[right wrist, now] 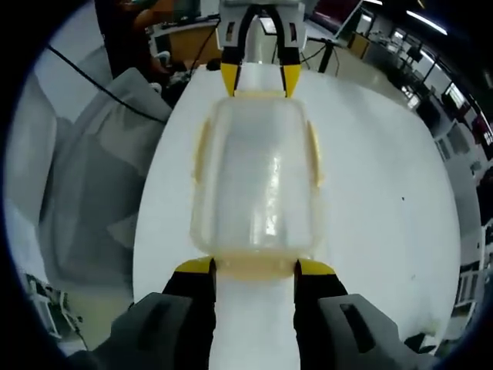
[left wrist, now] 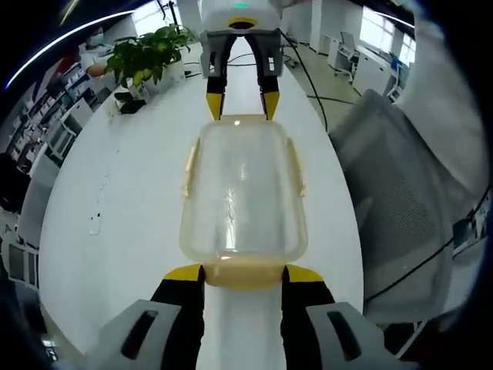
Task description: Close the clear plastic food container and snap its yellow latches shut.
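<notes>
A clear plastic food container (left wrist: 243,189) (right wrist: 258,177) lies lengthwise on the white table (left wrist: 115,200) (right wrist: 385,185) with its lid on. Pale yellow side latches (left wrist: 189,166) (right wrist: 314,154) stick out from its long edges. My left gripper (left wrist: 244,273) is open at one short end, its yellow tips flanking the end latch (left wrist: 243,274). At the opposite short end my right gripper (right wrist: 256,267) is open, with that end's latch (right wrist: 254,266) between its tips. Each gripper also appears across the container in the other view: right gripper (left wrist: 241,100), left gripper (right wrist: 259,81).
A potted plant (left wrist: 146,50) stands on the table's far left. A grey chair (left wrist: 400,193) (right wrist: 77,193) sits beside the table edge, with a black cable (left wrist: 308,77) trailing past it. A person (right wrist: 131,31) is beyond the table end.
</notes>
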A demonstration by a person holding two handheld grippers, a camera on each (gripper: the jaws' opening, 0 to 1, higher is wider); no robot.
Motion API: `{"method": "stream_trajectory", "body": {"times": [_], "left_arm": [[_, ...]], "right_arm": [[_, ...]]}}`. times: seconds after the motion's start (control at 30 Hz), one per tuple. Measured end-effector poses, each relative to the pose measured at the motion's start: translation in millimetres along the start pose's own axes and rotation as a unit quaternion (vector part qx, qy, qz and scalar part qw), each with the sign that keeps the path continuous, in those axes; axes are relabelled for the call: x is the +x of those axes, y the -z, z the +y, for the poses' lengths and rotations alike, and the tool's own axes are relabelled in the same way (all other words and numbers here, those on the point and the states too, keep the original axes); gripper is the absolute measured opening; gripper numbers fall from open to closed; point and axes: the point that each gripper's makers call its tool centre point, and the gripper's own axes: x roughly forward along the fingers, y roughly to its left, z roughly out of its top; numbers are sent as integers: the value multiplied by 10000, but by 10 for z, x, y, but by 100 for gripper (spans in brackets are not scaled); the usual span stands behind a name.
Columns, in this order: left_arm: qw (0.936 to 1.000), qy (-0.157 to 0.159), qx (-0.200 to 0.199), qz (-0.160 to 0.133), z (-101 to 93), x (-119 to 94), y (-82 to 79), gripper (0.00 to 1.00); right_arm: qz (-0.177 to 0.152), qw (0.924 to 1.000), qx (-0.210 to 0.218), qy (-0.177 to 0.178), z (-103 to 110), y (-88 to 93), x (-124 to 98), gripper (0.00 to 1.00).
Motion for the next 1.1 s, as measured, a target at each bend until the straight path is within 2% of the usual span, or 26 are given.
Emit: {"method": "stream_trajectory", "body": {"times": [0.43,0.83,1.1], "left_arm": [[10000,-3,10,-47,173,168,-112,32],[9999,37,-29,-102,283,385,-185,32],[9999,52,-39,-131,309,517,-223,32]], "right_arm": [[28,10000,5,-12,-165,188,-19,36],[59,9999,15,-86,-340,422,57,36],[94,9999,5,-126,-348,527,92,36]]}}
